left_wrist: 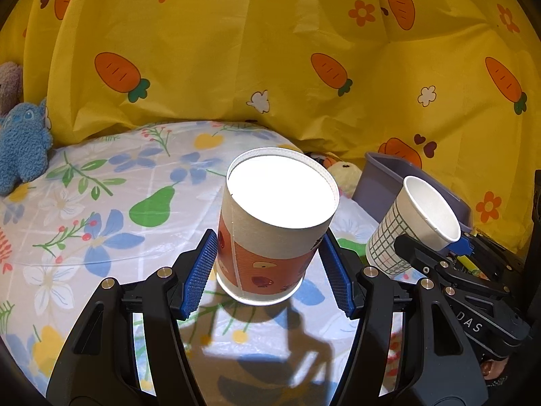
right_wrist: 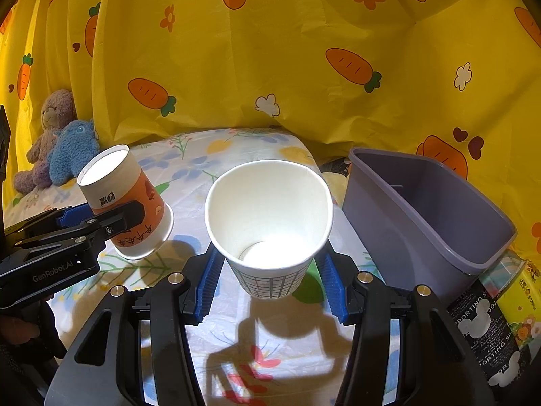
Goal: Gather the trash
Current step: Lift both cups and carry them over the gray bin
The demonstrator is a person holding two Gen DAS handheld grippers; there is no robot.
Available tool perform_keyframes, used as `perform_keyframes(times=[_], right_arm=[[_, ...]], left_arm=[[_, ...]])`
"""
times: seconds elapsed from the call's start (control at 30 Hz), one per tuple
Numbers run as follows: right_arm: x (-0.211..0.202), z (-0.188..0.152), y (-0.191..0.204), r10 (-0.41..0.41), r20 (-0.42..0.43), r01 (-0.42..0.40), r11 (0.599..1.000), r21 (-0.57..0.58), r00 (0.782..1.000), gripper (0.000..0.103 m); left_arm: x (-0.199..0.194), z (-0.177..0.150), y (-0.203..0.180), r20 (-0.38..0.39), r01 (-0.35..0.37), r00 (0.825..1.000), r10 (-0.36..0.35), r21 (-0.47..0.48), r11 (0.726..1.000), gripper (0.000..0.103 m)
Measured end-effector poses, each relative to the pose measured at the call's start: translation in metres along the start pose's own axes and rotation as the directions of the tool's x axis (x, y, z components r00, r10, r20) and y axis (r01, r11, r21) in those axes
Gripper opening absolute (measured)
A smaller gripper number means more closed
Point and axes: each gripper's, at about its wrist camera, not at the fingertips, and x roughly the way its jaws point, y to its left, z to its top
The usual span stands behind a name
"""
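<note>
Left wrist view: the left gripper point(left_wrist: 267, 264) is being kept partly open, its blue pads point(left_wrist: 199, 275) being pressed against both sides of an orange paper cup point(left_wrist: 270, 237). The cup is being held upright between the fingers, lifted clear of the flowered tablecloth point(left_wrist: 101, 209) lying below it, where its shadow is being cast. Off to the right of this gripper, the right gripper point(left_wrist: 436, 247) is being seen with a white checked cup point(left_wrist: 405, 226) clamped in it, tilted with the mouth turned up and rightward. Just behind that cup, a grey plastic bin point(left_wrist: 378, 179) is being shown, its opening facing up. Far to the left, a blue plush toy point(left_wrist: 20, 149) is being propped against the yellow carrot-print curtain point(left_wrist: 270, 50).

Right wrist view: the right gripper point(right_wrist: 270, 277) is being held about half open, its blue pads point(right_wrist: 211, 280) being closed on the lower wall of the white checked cup point(right_wrist: 270, 223), which is sitting upright and empty between the fingers, above the tablecloth point(right_wrist: 203, 165). To the right of the gripper, near it, the grey bin point(right_wrist: 422, 209) is standing tilted. To the left, the left gripper point(right_wrist: 101, 218) is being seen gripping the orange cup point(right_wrist: 132, 203), which is leaning to the left. Behind it, a brown teddy bear point(right_wrist: 50, 118) and the blue plush point(right_wrist: 72, 152) are being seated together.
</note>
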Motion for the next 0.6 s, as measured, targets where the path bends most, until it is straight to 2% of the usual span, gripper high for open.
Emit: perform_keyframes(times=[0.2, 0.33, 0.47, 0.6], right_arm=[[-0.015, 0.018, -0.040, -0.078, 0.066, 0.073, 0.994, 0.076, 0.995, 0.053], [-0.027, 0.031, -0.075, -0.176, 0.119, 0.159, 0.978, 0.137, 0.977, 0.053], [-0.022, 0.037, -0.114, -0.252, 0.110, 0.226, 0.953, 0.203, 0.962, 0.054], [-0.009, 0.034, -0.143, -0.291, 0.075, 0.264, 0.931, 0.253, 0.954, 0.054]], left_arm=[[0.009, 0.029, -0.032, 0.012, 0.084, 0.996, -0.085, 0.050, 0.995, 0.061], [0.017, 0.052, -0.072, 0.040, 0.129, 0.990, -0.136, 0.130, 0.983, 0.061], [0.038, 0.069, -0.114, 0.046, 0.204, 0.976, -0.215, 0.175, 0.963, 0.061], [0.072, 0.081, -0.147, 0.002, 0.288, 0.956, -0.293, 0.165, 0.943, 0.061]])
